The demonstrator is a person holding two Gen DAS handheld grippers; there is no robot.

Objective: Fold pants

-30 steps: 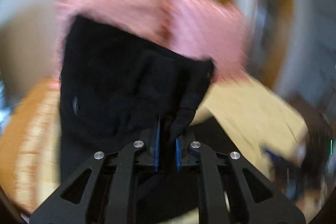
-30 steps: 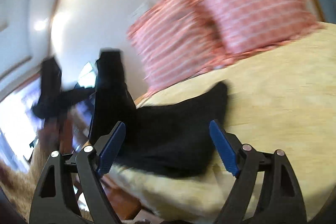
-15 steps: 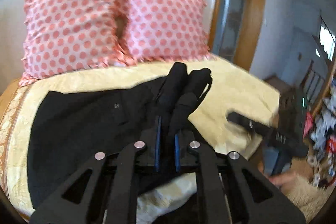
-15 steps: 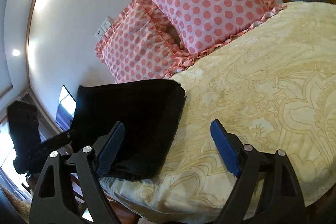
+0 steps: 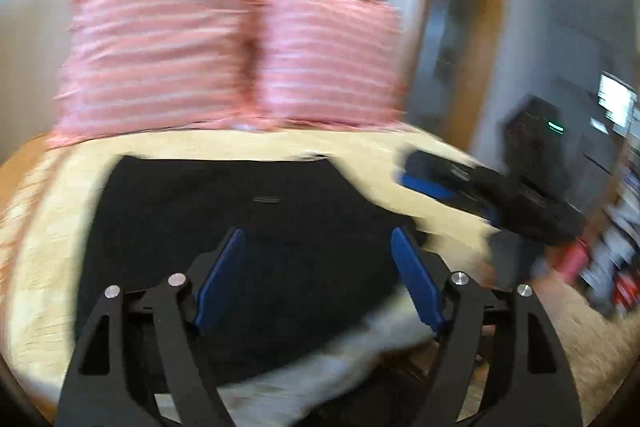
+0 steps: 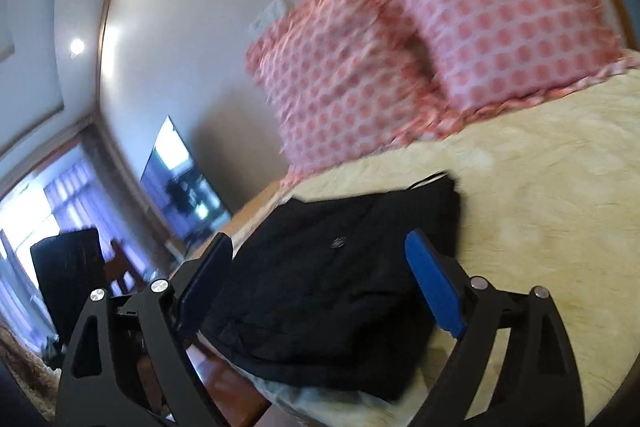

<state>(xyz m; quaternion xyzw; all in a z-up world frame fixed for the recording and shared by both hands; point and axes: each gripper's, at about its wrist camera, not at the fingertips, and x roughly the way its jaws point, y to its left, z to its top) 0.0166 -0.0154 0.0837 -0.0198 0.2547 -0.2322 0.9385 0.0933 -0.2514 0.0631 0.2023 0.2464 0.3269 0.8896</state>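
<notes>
The black pants (image 5: 248, 227) lie folded in a flat rectangle on the yellow bedspread (image 5: 48, 259), near the bed's front edge; they also show in the right wrist view (image 6: 340, 287). My left gripper (image 5: 316, 275) is open and empty, held just above the pants' near edge. My right gripper (image 6: 320, 287) is open and empty, hovering over the pants from the side; it also appears in the left wrist view (image 5: 460, 187), to the right of the pants.
Two pink polka-dot pillows (image 5: 160, 47) (image 6: 500, 7) lean against the wall at the head of the bed. The bedspread (image 6: 540, 207) stretches right of the pants. A wooden doorway (image 5: 460, 27) and dark furniture (image 5: 536, 131) stand to the right. A window (image 6: 52, 195) is at left.
My left gripper has let go of the bunched pants fabric and opened; the pants now lie flat and folded. My right gripper has moved closer over the pants.
</notes>
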